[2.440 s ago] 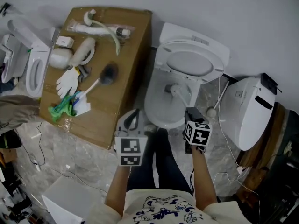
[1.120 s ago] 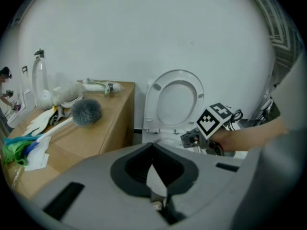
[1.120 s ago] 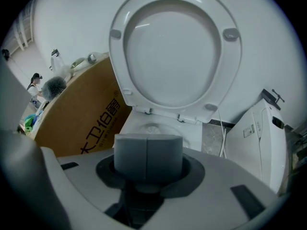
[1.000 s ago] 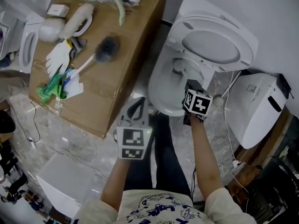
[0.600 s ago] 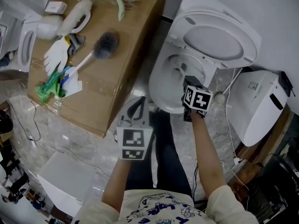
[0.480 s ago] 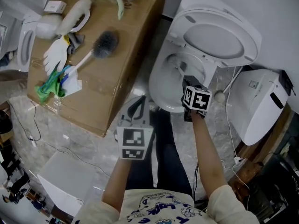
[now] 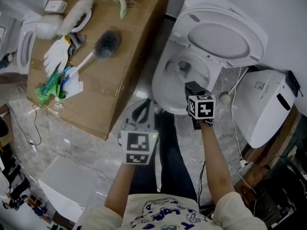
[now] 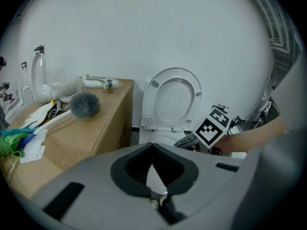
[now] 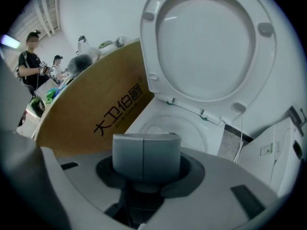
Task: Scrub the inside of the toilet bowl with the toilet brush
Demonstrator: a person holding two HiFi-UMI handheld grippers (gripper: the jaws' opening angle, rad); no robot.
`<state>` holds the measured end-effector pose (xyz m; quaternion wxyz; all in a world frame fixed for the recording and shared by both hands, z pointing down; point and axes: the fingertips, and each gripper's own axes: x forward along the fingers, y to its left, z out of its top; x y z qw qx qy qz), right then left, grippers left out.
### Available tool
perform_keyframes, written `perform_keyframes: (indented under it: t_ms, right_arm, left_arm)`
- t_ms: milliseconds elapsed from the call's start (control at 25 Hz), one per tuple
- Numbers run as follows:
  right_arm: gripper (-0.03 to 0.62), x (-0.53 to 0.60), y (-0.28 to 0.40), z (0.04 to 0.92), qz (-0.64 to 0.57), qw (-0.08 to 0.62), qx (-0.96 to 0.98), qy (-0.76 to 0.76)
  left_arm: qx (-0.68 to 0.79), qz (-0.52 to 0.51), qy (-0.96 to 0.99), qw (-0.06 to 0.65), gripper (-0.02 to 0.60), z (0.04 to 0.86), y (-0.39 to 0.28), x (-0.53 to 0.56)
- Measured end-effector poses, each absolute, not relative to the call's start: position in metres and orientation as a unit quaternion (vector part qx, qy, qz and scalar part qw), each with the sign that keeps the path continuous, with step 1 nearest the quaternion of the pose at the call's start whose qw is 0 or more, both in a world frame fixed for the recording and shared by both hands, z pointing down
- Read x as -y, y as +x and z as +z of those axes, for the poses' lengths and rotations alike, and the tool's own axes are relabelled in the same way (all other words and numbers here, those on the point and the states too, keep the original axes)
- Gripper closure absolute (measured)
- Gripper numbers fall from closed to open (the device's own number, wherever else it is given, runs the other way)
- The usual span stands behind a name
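Fuzzy round toilet brush [image 7: 105, 42] on cardboard box [image 7: 120, 80].

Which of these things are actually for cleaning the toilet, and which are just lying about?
For the job:
- toilet bowl, with its lid raised
- grey-headed toilet brush, lying on the cardboard box

Lying about:
- white glove
- green bundle
- small white carton
- white fixture on the right
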<state>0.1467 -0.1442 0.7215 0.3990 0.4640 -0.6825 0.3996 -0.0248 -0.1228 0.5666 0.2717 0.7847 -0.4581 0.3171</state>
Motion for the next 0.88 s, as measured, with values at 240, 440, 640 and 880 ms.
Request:
perform_keyframes:
  t_ms: [240, 440, 640, 880]
  right_arm:
    - [0.428, 0.125, 0.139, 0.720, 0.372, 0.445, 0.707, 0.405]
    - [0.428, 0.099, 0.135, 0.713, 0.355, 0.485, 0.726, 0.333]
    - [0.428, 0.076, 0.132, 0.708, 0.276, 0.561, 0.748, 0.225]
    - [0.428, 0.076, 0.130, 0.725, 0.237, 0.600, 0.736, 0.207]
  left_arm:
    - [0.457, 0.312, 0.787, 0.272, 0.580, 0.563, -0.019, 0.121]
    - [0.456, 0.313, 0.787, 0.272, 0.580, 0.562, -0.017, 0.117]
    - [0.458, 0.313, 0.787, 0.271, 0.580, 0.562, -0.018, 0.117]
    - [0.457, 0.313, 0.787, 0.271, 0.580, 0.562, -0.017, 0.116]
